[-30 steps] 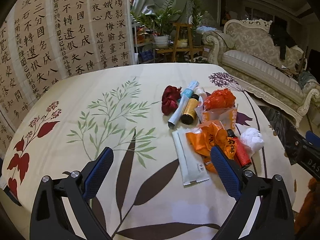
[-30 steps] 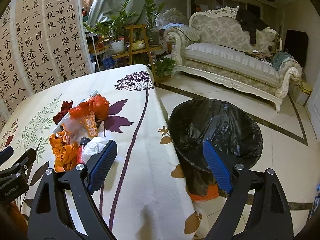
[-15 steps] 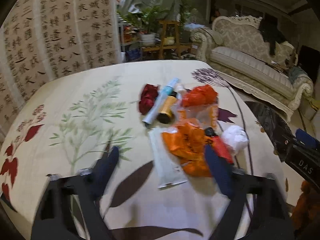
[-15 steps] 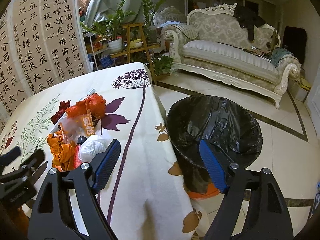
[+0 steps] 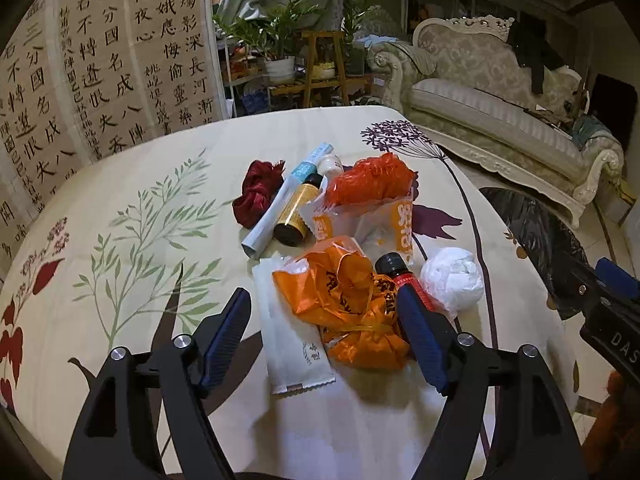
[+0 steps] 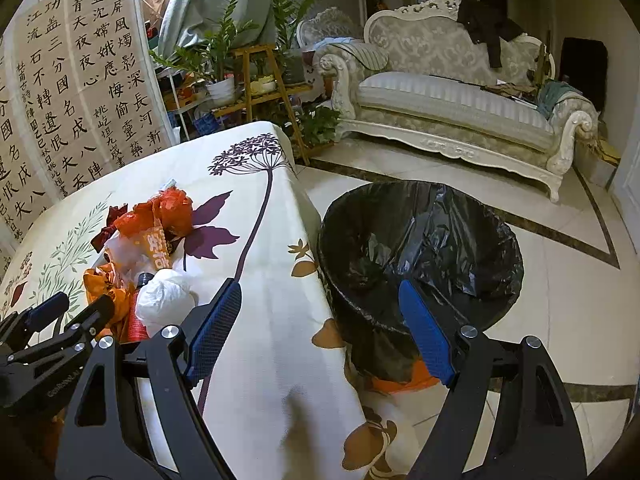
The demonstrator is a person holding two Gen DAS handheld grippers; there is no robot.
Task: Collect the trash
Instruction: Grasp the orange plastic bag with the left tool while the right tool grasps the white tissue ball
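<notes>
Since a second ago, the left claw (image 5: 324, 332) has advanced over the orange bag (image 5: 352, 312) near the counter's (image 5: 140, 208) right edge, jaws opening and gripping nothing. Right claw (image 6: 320, 328) hangs wide and empty beside the black-lined bin (image 6: 420, 248).

The left gripper (image 5: 324, 312) is hanging over the trash on the table (image 5: 120, 184). Its jaws are opening around a crumpled orange bag (image 5: 344, 300) and a flat white packet (image 5: 288, 340). A white paper ball (image 5: 452, 280) is sitting just beside them.
</notes>
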